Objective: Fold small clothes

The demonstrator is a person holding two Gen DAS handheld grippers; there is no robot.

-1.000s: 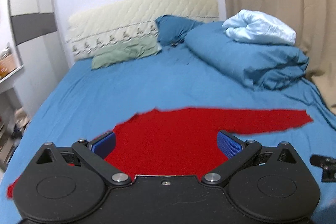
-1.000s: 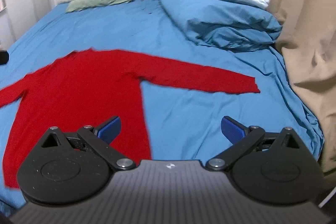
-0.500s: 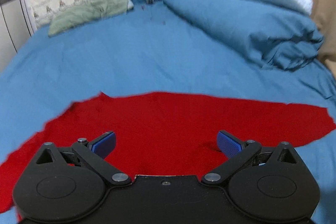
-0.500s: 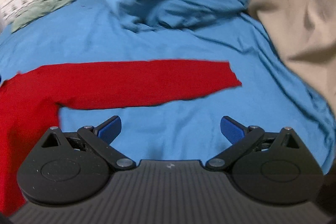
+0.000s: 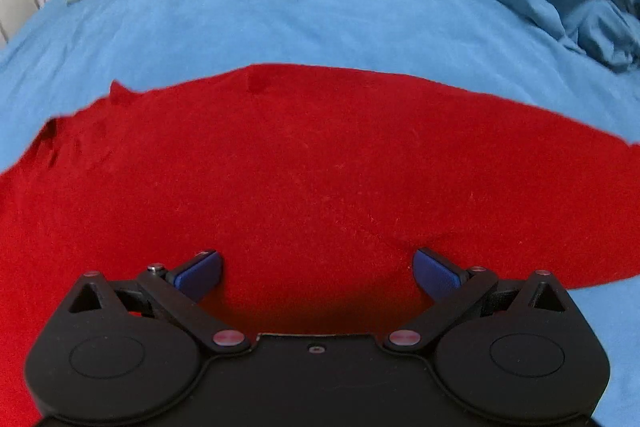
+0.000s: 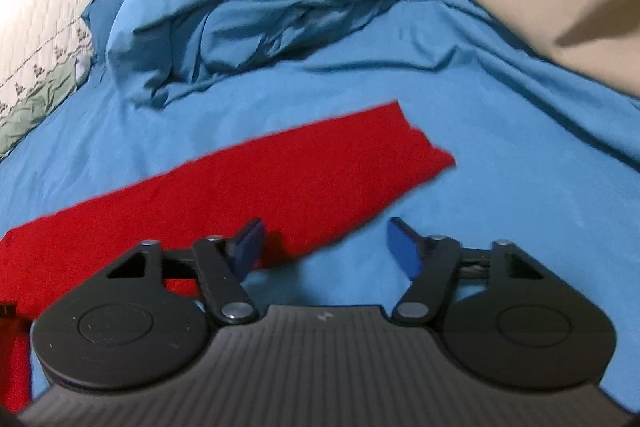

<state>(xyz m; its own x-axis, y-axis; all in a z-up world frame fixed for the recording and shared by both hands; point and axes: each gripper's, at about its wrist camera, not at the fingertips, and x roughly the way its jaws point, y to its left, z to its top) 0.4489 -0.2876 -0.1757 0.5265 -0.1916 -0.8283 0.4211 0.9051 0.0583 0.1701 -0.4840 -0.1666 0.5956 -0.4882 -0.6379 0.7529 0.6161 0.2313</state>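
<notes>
The left gripper (image 5: 316,269) is matt black, with two round housings, angled link arms joined by silvery pivot screws, one small screw at the centre of its smooth body, and blue textured fingers (image 5: 436,273). The right gripper (image 6: 326,247) has the same build, but its grey body is ribbed lengthwise and carries a small pale mark at the centre.

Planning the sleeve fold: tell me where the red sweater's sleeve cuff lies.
In the right wrist view the sleeve cuff lies flat on the blue bedsheet, ahead of the right gripper, below the bunched blue duvet.
</notes>
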